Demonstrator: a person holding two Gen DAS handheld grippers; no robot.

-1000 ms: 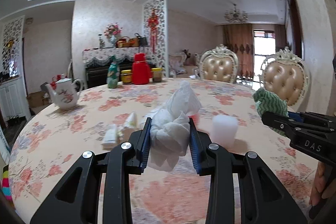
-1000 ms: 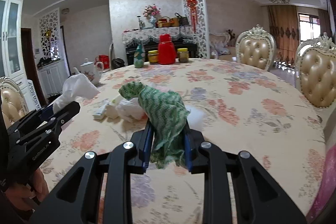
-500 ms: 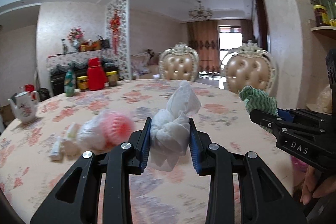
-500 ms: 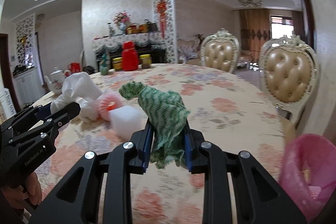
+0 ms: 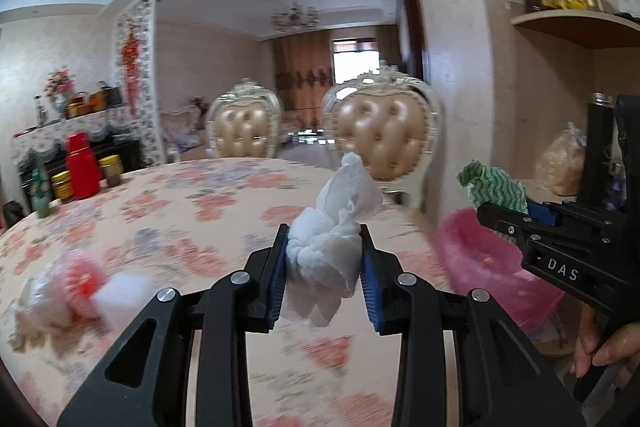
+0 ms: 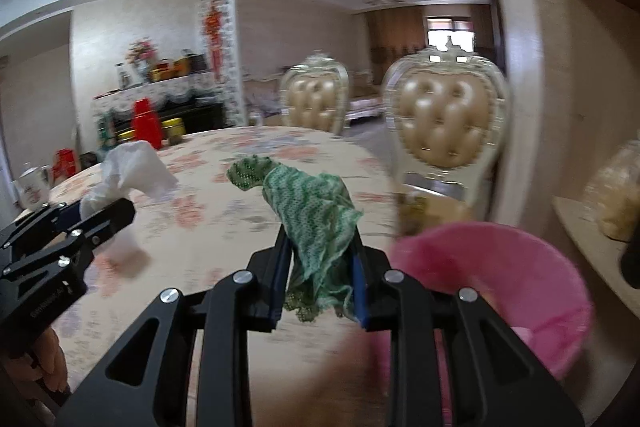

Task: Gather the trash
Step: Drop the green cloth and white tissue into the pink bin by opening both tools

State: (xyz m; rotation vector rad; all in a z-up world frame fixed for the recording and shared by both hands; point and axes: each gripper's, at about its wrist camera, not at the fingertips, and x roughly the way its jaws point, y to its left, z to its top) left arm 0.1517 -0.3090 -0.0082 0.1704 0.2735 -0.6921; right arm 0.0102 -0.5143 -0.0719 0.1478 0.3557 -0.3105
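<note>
A: So, starting with the biggest thing, what fills the left wrist view?

B: Mostly the round table point(image 5: 208, 211) under its floral cloth, spreading across the middle and lower left. Two tufted chairs stand behind it, the nearer chair point(image 5: 380, 139) at centre.

A: And where would the trash go?

B: I'd judge into the pink bin point(image 6: 492, 291), lower right in the right wrist view. It sits past the table's edge and below its level, so a piece let go above it should drop straight in. In the left wrist view it is a pink blur at right.

A: What is each gripper doing?

B: Both are pinching trash. The left gripper point(image 5: 323, 267), at bottom centre of its own view, has its blue pads pressed on a wad of white tissue point(image 5: 330, 251), gripped low so the crumpled top stands free above the jaws. The right gripper point(image 6: 319, 279) is clamped on a green netted cloth point(image 6: 316, 215), which droops forward over its pads.

A: Why carry two at once?

B: It looks like a way to clear two pieces in one trip; the right one is closer to the bin.

A: Anything left on the table?

B: Yes, a blurred small pile point(image 5: 76, 291) at lower left, white and red-pink, not yet collected.
</note>
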